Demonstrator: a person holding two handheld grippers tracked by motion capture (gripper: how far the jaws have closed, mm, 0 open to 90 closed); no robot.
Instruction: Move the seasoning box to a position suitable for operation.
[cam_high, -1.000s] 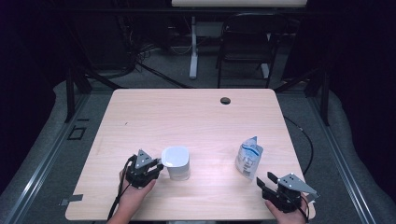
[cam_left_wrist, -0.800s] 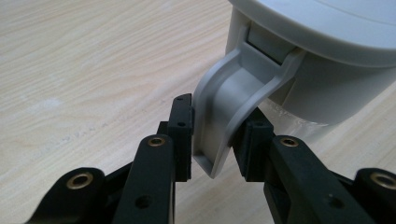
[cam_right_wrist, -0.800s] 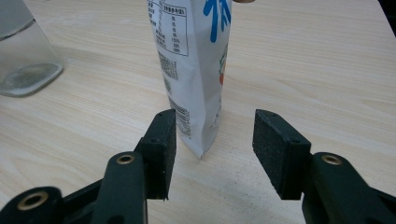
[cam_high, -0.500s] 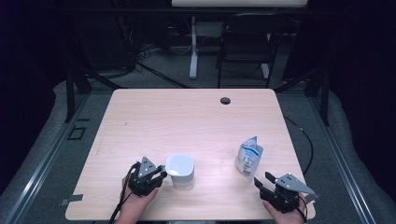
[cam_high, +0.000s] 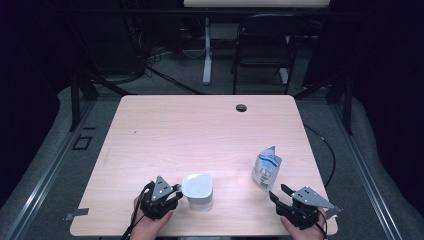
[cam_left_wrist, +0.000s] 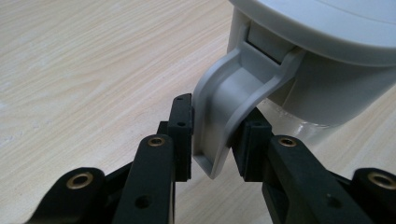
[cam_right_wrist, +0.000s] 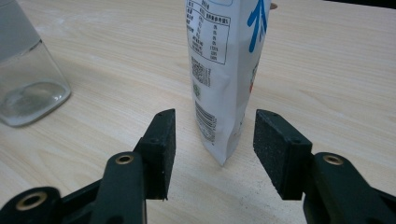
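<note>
- The jug, a clear container with a grey-white lid and a grey handle, stands upright on the worktop near its front edge, left of the middle.
- In the left gripper view the handle curves down from under the lid, and its lower end sits between the two black jaws.
- The left gripper lies just left of the jug in the high view; its jaws are clamped on the handle, both pads pressed against the handle's sides.
- The person's left hand holds that gripper from the front edge of the worktop.
- A white pouch with blue print and a barcode stands upright on the right part of the worktop, well apart from the jug.
- In the right gripper view the pouch stands just beyond the jaws, its lower corner in line with the gap between them, and it touches neither pad.
- The right gripper sits near the front right corner, just in front of the pouch, with its jaws wide apart and nothing between them.
- The jug's clear base shows at the left edge of the right gripper view.
- A small dark round hole lies near the far edge of the worktop.
- A chair stands on the floor beyond the worktop.
</note>
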